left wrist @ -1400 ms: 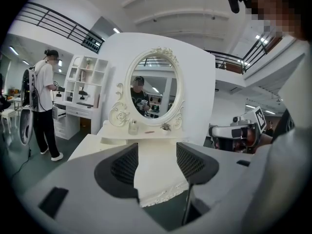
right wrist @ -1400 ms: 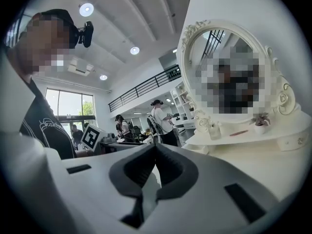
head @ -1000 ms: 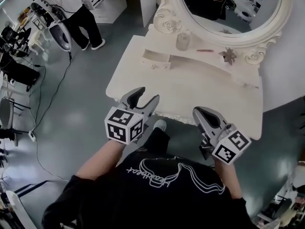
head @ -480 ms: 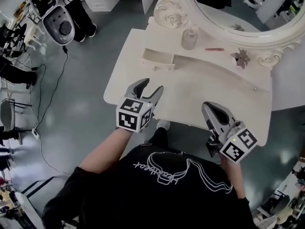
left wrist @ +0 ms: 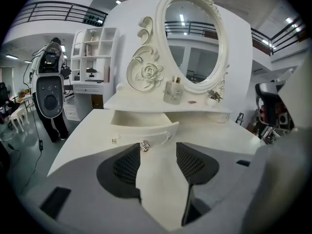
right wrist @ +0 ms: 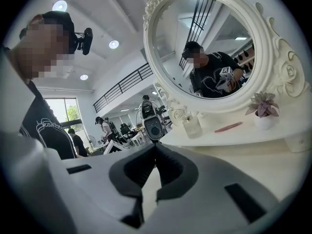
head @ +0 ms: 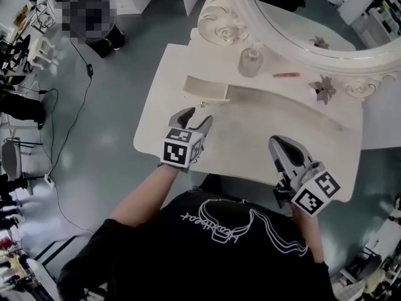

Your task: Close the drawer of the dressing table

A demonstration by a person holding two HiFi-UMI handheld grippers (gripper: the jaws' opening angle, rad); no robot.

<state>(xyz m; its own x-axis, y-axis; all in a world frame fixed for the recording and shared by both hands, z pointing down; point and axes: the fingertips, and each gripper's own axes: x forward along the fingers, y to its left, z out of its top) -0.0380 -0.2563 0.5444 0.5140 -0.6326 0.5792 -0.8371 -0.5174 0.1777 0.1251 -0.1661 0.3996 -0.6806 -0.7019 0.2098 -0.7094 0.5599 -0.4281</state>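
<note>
In the head view, the drawer (head: 205, 90) is standing pulled out at the upper centre of the frame, above the top of the dressing table (head: 276, 127). The left gripper (head: 197, 119) is hovering just below it with its nose pointing at the drawer front, which looks like lining up for a push. The right gripper (head: 280, 148) is hanging over the table's near edge at lower right, well apart from the drawer and seemingly idling out of the way. In the left gripper view, the jaws are standing spread with only tabletop between them. The drawer front and its small metal knob (left wrist: 144, 146) are sitting mid-frame just beyond the left jaw's tip, not yet touched as far as I can judge; spread jaws are probably giving a broader face for pushing. In the right gripper view, the jaws are meeting at their tips, clenched on nothing, and pointing up toward the mirror (right wrist: 214, 48) and a glass bottle (right wrist: 191, 126) on the shelf at mid-frame.
</note>
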